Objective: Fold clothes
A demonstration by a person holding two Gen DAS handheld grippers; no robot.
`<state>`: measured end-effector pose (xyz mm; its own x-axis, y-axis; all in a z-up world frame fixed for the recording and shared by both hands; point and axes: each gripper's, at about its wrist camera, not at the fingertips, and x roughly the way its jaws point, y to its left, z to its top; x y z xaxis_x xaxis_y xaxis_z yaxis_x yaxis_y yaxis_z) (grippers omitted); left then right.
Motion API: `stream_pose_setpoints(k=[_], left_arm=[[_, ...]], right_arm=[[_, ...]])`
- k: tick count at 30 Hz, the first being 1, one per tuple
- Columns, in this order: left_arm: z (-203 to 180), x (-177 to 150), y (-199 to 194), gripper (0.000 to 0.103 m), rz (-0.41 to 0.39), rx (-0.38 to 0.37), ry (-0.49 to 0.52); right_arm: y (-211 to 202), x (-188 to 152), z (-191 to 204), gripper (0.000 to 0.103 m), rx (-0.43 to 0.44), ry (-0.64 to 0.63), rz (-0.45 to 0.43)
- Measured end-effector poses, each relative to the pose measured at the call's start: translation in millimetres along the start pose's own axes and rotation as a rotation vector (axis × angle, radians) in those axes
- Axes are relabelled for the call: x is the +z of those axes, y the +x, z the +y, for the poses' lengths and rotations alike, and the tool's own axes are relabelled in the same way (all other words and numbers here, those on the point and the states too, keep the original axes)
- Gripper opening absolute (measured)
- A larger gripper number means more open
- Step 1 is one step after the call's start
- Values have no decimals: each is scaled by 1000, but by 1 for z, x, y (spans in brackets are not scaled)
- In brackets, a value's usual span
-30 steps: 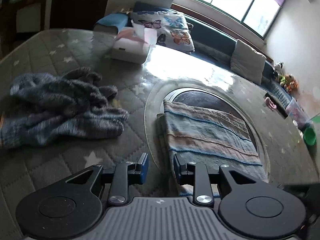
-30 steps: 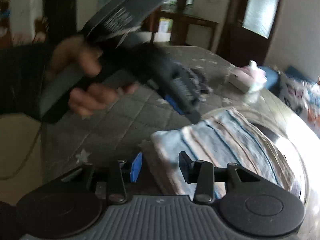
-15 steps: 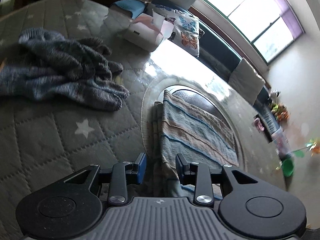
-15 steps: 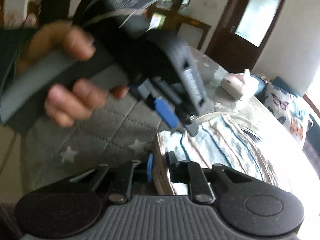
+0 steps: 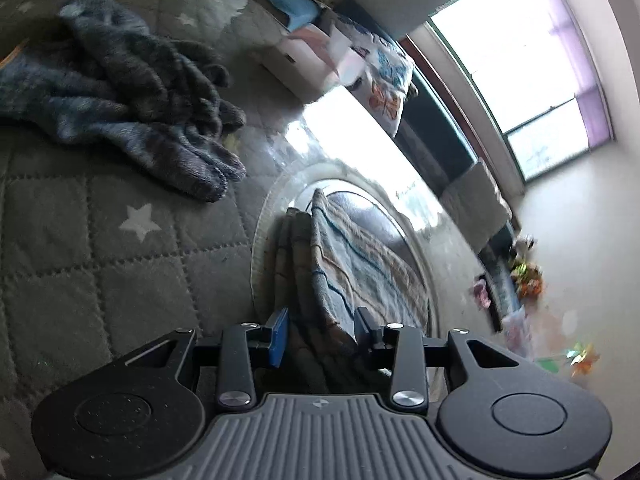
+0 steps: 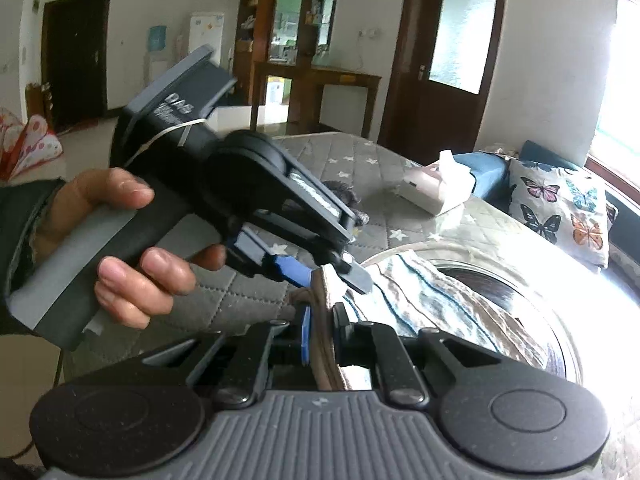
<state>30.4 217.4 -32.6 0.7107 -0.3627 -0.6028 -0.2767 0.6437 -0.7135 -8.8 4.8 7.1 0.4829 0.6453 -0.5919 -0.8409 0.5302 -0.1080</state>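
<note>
A grey quilted surface [image 5: 100, 240] with white stars fills the frame. At upper left lies a crumpled blue sweater [image 5: 132, 92]. Lower centre, the left gripper [image 5: 320, 330] has its fingers opening around the folded striped towel [image 5: 360, 264]. The right gripper [image 6: 320, 326] has its fingers pinched tight on the towel's edge.
</note>
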Motion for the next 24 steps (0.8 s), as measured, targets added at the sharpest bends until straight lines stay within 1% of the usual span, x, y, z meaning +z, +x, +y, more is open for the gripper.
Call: stream_pose_setpoints(k=[3, 8, 15, 18, 20, 22, 24], left_arm=[[5, -1, -1, 42, 3, -7, -27], [7, 0, 5, 42, 20, -25, -74], [7, -4, 8, 42, 28, -29, -101], [11, -3, 10, 42, 29, -53, -167], [12, -1, 15, 42, 46, -51, -198], [12, 0, 20, 40, 60, -53, -211], [10, 1, 24, 40, 71, -68, -199]], right_arm=[[-3, 0, -3, 10, 1, 16, -11], [-3, -1, -4, 10, 3, 23, -18], [-3, -1, -5, 9, 4, 31, -27], [-3, -1, -2, 9, 7, 18, -30], [-2, -1, 1, 9, 16, 8, -29], [-1, -3, 6, 9, 25, -8, -24], [0, -4, 9, 9, 30, -22, -21]])
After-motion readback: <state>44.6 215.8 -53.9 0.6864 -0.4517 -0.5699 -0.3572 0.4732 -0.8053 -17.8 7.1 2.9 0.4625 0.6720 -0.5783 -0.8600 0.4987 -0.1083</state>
